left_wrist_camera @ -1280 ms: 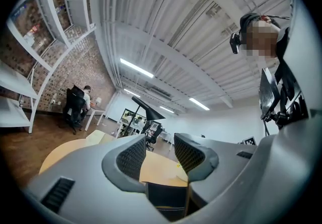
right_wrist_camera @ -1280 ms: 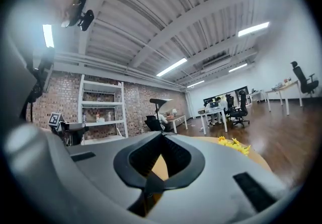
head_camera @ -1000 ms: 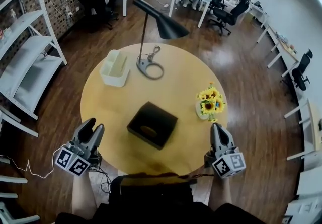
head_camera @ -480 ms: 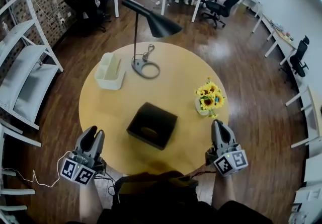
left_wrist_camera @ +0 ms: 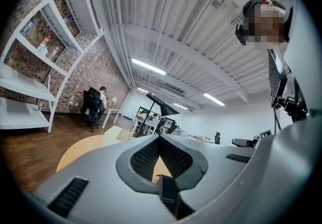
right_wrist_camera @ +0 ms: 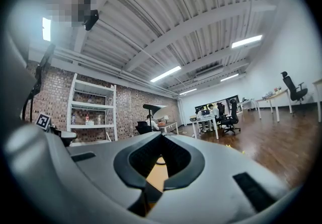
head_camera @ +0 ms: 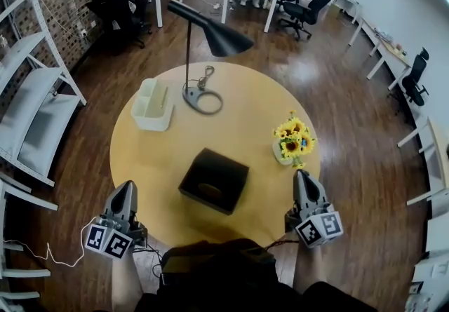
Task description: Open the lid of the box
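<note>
While the round yellow wooden table filled the middle of the head view, the black square box sat on its near half with the lid closed, between the two grippers and apart from both. The left gripper had just been closing; its fingers met on nothing. The right gripper also had its fingers together, empty.

Near edge of counter hidden by person's torso; shelf cut off at left; box lid seam indiscernible.
</note>
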